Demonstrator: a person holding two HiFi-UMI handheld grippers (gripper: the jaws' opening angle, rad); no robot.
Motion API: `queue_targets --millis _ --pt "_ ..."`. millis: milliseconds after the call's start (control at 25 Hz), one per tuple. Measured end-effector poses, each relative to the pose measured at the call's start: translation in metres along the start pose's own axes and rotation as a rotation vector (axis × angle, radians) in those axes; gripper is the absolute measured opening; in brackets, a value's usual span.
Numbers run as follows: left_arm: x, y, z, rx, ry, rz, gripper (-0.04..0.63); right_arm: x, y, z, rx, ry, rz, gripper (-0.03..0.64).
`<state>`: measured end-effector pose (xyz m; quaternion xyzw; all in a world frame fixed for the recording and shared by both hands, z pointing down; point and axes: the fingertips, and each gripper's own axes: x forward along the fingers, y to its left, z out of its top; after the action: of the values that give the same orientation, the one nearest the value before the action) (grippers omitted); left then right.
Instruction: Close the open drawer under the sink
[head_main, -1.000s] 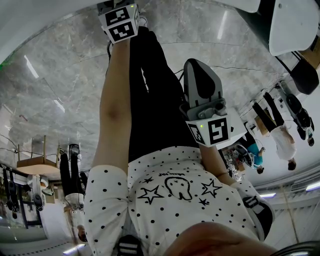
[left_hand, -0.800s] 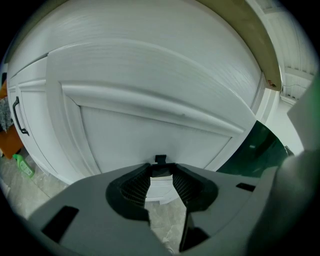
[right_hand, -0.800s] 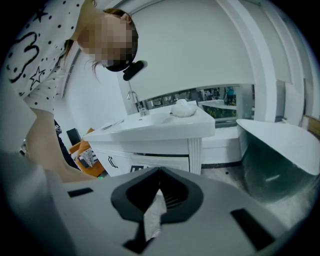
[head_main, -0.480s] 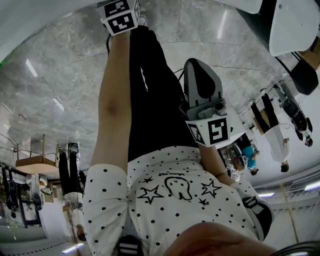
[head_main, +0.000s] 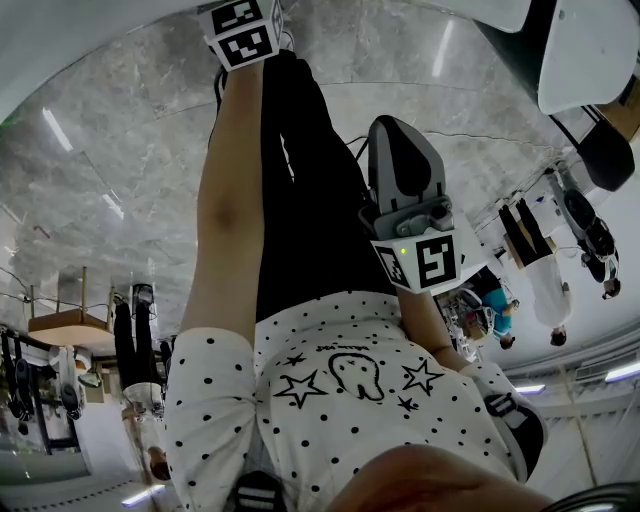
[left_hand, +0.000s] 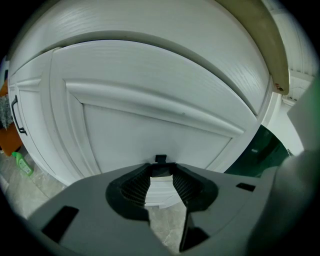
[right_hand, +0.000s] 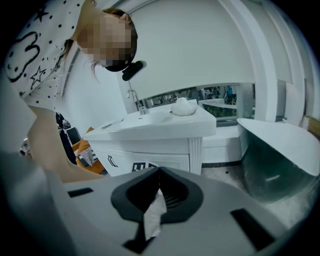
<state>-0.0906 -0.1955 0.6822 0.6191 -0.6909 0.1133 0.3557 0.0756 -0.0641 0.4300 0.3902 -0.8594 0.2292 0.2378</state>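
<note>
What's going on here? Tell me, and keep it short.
A person in a dotted shirt holds a gripper in each hand. The left gripper, on an outstretched arm, is close up to a white panelled cabinet front, jaws apart with nothing between them. Whether it touches the panel cannot be told. The right gripper is held near the body, jaws together, facing the sink cabinet.

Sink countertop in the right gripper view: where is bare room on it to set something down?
The front strip of the countertop, between the faucet and the front edge, looks bare. The white lump crowds the back right; a thin item lies at the left.
</note>
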Motion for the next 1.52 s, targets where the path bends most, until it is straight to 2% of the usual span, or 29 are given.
queue_targets --millis 720,1280,1520 --pt "0.001 -0.002 0.001 -0.008 -0.012 -0.011 0.138 -0.008 0.003 -0.006 0.006 -0.002 -0.012 0.014" --pt "-0.003 -0.002 -0.003 -0.004 0.016 -0.056 0.141 -0.020 0.015 -0.020 0.021 -0.012 -0.017 0.014" --pt "-0.016 -0.005 0.000 0.012 -0.001 -0.085 0.156 -0.023 0.023 -0.020 0.019 -0.017 -0.011 0.014"
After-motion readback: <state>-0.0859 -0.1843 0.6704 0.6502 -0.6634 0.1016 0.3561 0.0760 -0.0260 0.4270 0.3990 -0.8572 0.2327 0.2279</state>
